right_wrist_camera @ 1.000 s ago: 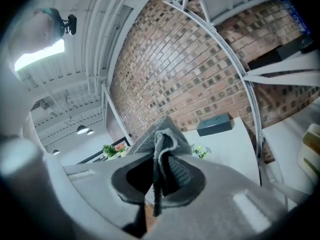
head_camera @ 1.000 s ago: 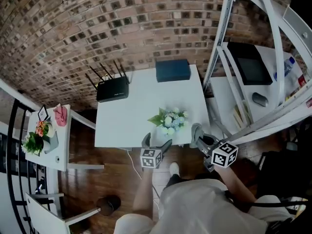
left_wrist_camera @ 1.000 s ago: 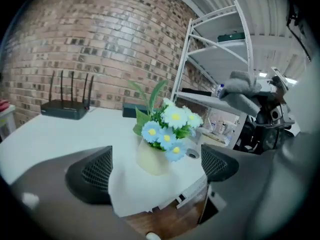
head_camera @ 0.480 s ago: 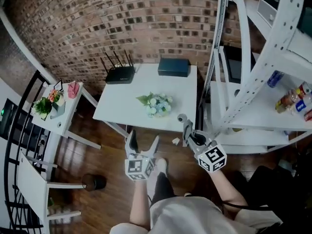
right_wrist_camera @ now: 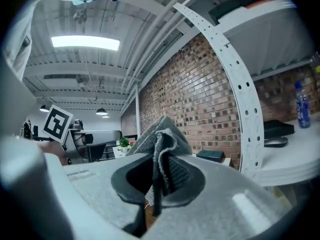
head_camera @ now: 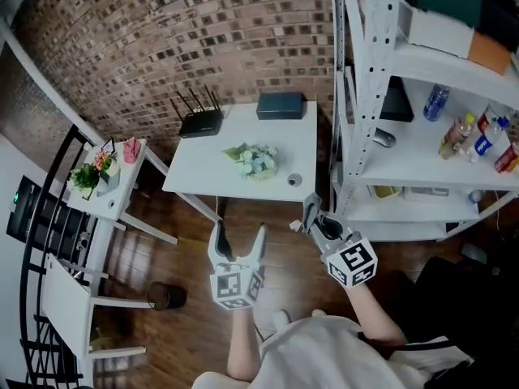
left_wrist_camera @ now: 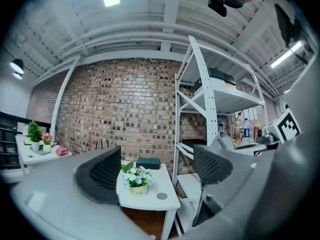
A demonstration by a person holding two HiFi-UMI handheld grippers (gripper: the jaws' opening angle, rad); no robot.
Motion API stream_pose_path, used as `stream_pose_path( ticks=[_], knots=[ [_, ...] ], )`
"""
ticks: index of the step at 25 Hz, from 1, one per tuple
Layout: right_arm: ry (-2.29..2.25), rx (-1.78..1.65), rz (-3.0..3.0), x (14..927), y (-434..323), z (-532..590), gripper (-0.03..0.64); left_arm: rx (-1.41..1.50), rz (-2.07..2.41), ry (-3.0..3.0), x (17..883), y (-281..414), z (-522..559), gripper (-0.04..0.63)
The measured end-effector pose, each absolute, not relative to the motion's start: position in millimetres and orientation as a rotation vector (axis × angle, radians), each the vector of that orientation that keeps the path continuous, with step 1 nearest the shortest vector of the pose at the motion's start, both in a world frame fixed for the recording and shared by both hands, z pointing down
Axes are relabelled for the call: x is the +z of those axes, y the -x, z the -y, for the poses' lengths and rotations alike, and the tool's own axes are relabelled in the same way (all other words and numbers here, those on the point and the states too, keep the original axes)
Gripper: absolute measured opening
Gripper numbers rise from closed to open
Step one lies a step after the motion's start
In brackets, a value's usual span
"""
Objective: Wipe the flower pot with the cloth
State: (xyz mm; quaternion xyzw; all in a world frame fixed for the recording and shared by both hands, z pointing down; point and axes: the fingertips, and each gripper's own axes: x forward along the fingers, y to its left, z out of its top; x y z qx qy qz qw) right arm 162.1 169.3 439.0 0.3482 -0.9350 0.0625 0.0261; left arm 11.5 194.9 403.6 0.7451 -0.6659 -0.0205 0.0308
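Note:
The flower pot (head_camera: 255,163), small and pale with white flowers and green leaves, stands near the middle of the white table (head_camera: 200,173). Both grippers hang over the wooden floor, short of the table's front edge and apart from the pot. My left gripper (head_camera: 238,238) is open with nothing between its jaws; in the left gripper view the flower pot (left_wrist_camera: 136,187) shows far off between them. My right gripper (head_camera: 310,214) is shut on a folded grey cloth (right_wrist_camera: 161,136), which stands up between its jaws.
A black router (head_camera: 200,121) and a dark box (head_camera: 280,105) sit at the table's back, a small round disc (head_camera: 294,180) near its front right corner. A white shelf rack (head_camera: 357,96) with bottles stands right. A side table (head_camera: 109,197) with plants stands left.
Both grippers have drawn back from the table's front edge and risen, so the table and pot now lie farther off. The left jaws have narrowed. The cloth stays in the right gripper.

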Motion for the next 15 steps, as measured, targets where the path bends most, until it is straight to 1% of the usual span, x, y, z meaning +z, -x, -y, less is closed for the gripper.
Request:
stream_pose_path(
  ticks=[6, 8, 11, 15],
  knots=[
    [-1.087, 0.148, 2.894, 446, -154, -199, -0.002, -0.146, 2.047, -2.374, 376, -21, -235, 0.463],
    [-1.086, 0.154, 2.892, 446, -148, -206, -0.002, -0.128, 2.055, -2.395, 368, -15, -241, 0.463],
    [-1.111, 0.155, 2.894, 443, -142, -209, -0.002, -0.076, 2.074, -2.364, 375, -2, -245, 0.463],
    [-1.107, 0.118, 2.899, 435, -126, -203, -0.002, -0.083, 2.080, -2.328, 393, 21, -249, 0.463]
  ],
)
